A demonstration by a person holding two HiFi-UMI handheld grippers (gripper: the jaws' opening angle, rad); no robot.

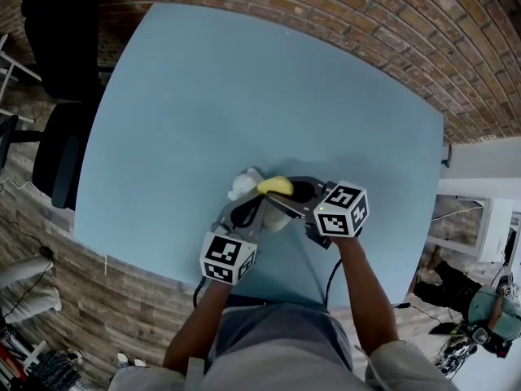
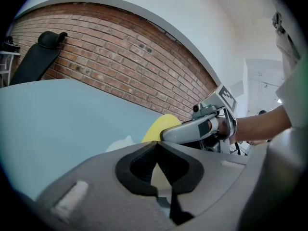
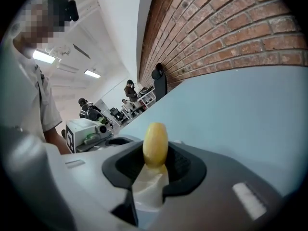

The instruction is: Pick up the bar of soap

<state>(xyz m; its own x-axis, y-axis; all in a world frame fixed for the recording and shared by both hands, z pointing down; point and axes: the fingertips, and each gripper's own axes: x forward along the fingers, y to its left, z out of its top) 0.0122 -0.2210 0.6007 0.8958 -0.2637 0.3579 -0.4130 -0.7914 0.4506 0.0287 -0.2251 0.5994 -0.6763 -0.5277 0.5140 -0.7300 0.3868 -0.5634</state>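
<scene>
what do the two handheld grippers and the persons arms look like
The left gripper and right gripper have grey moulded bodies with black ribbed pads. Each carries a white cube printed with black square markers, and black cables trail from both. The person wears short light sleeves.

Head view looks steeply down over the counter [image 1: 244, 96] from its near edge. Left and right gripper views ride close behind their own jaws, low over the counter. All three share the bar of soap [image 1: 275, 186].
</scene>
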